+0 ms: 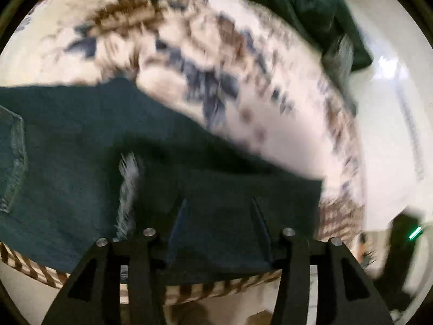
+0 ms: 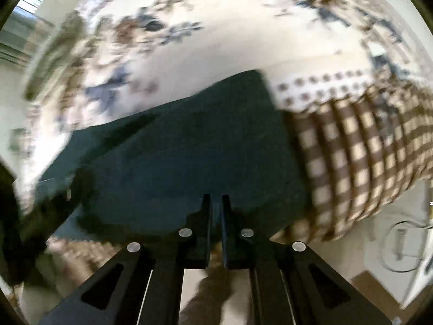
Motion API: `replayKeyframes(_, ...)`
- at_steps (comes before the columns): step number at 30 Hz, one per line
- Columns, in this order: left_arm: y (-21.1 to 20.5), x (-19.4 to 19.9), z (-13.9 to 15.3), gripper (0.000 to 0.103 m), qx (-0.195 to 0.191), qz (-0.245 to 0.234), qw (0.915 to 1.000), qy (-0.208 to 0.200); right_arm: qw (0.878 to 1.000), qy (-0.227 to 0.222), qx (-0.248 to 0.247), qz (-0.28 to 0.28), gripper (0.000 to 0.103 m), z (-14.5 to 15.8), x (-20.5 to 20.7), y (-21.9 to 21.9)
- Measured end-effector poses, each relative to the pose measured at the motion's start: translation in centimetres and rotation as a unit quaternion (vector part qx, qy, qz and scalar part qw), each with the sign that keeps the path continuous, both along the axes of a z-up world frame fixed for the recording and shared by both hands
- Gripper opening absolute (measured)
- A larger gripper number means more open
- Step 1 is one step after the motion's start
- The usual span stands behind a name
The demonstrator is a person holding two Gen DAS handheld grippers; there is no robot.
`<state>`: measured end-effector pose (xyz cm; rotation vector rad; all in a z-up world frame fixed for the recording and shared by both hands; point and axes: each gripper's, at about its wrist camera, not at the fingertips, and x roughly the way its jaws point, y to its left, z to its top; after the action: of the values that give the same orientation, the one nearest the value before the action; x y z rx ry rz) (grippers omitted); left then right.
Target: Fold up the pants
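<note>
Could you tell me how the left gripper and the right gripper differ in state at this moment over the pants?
The left gripper has its fingers spread wide apart, while the right gripper has its fingers nearly together with only a narrow slit between them. Near the left gripper the dark teal pants show a frayed pale hem; near the right gripper the pants look smooth and plain. Both are black and point at the pants lying on the floral bedspread.
</note>
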<state>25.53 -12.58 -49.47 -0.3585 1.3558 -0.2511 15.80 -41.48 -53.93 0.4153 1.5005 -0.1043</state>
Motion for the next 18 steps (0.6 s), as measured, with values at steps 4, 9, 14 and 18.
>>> replayKeyframes(4, 1.0, -1.4, -3.2, 0.039, 0.019, -0.010, 0.9996, 0.017, 0.999, 0.040, 0.007, -0.019, 0.000, -3.0, -0.7, -1.7)
replayKeyframes(9, 2.1, -1.7, -2.9, 0.034, 0.009, -0.005, 0.9998, 0.018, 0.999, 0.047, -0.008, 0.007, 0.000, -2.6, -1.6, -1.5)
replayKeyframes(14, 1.8, -1.6, -2.9, 0.034, 0.013, 0.003, 0.9996, 0.026, 0.999, 0.041, 0.016, -0.021, 0.010, -0.9, -1.3, -1.6)
replayKeyframes(18, 2.3, -1.4, -1.9, 0.038, 0.010, 0.025, 0.9990, 0.037, 0.996, 0.015, 0.021, -0.091, 0.047, 1.2, -1.9, -4.9)
